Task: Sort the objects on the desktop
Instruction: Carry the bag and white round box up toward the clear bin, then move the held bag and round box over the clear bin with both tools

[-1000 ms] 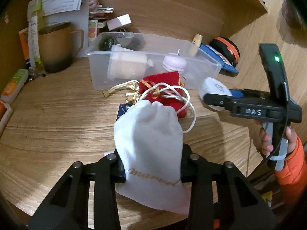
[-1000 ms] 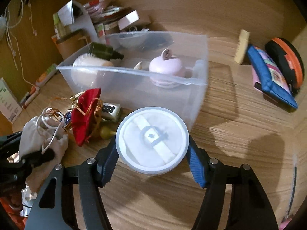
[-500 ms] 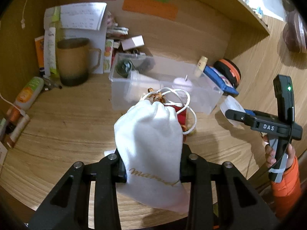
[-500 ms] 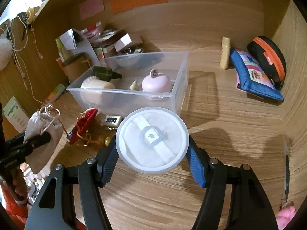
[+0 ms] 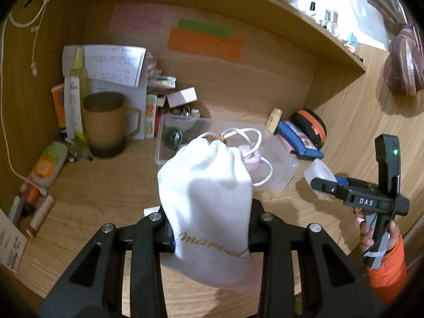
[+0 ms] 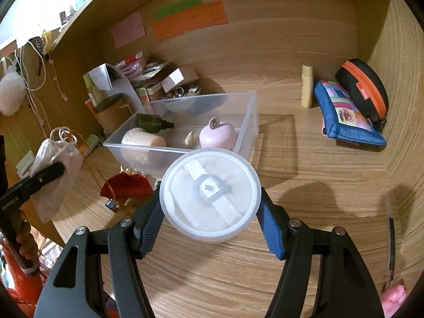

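My left gripper [image 5: 210,228] is shut on a white drawstring pouch [image 5: 209,198] with gold lettering and holds it high above the desk; it also shows in the right wrist view [image 6: 57,175]. My right gripper [image 6: 210,217] is shut on a round clear container with a white puff inside [image 6: 210,194], held above the desk in front of the clear plastic bin [image 6: 249,122]. The bin holds a pink lidded jar [image 6: 217,135], a dark bottle [image 6: 152,123] and a cream cup [image 6: 141,141]. A red pouch [image 6: 127,185] lies on the desk before the bin.
A brown mug [image 5: 106,124], tubes [image 5: 49,163] and papers [image 5: 106,63] stand at the back left. A blue patchwork pouch [image 6: 344,114], a black-orange case [image 6: 363,90] and a small cream bottle [image 6: 307,86] sit at the back right. A shelf runs overhead.
Both grippers have lifted up and back from the desk with their objects. The bin and red pouch now look smaller and farther below.
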### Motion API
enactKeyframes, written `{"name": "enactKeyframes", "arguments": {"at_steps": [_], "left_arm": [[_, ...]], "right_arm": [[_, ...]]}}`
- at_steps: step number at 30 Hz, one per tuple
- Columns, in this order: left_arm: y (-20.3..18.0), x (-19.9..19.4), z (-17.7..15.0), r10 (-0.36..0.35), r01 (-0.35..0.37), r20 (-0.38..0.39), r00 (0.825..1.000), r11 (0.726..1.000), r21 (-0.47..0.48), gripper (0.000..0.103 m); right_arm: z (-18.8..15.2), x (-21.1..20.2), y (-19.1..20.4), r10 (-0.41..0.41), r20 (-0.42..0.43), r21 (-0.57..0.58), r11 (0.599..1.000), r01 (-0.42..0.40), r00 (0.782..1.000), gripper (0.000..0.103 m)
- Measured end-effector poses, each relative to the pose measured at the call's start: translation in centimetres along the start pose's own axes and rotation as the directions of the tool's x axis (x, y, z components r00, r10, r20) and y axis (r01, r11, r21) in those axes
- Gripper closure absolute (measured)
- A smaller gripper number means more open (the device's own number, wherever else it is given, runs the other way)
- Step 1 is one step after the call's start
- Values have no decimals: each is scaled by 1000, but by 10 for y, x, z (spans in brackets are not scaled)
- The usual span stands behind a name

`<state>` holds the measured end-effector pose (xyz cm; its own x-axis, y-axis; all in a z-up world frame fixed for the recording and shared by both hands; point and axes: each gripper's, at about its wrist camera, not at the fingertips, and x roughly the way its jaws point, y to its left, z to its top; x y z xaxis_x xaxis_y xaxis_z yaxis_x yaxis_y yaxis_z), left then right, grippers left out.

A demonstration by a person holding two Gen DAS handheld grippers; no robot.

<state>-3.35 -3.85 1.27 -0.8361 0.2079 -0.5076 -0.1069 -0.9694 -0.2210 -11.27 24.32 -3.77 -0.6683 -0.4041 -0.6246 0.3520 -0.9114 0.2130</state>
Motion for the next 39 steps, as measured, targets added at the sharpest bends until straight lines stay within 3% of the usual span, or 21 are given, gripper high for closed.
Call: {"name": "enactKeyframes", "arguments": {"at_steps": [16,26,39], "left_arm": [[-10,8,47,-29,27,43,999,998,51,69],[-6,47,69,-3,6,-32,999,996,87,69],[-8,104,82,-44,68,-172,984,989,134,69]], "right_arm": [[17,-4,1,43,57,23,999,-45,997,41],[31,10,3,57,61,16,998,-58,997,41],[52,43,8,66,34,9,998,-67,997,41]]}}
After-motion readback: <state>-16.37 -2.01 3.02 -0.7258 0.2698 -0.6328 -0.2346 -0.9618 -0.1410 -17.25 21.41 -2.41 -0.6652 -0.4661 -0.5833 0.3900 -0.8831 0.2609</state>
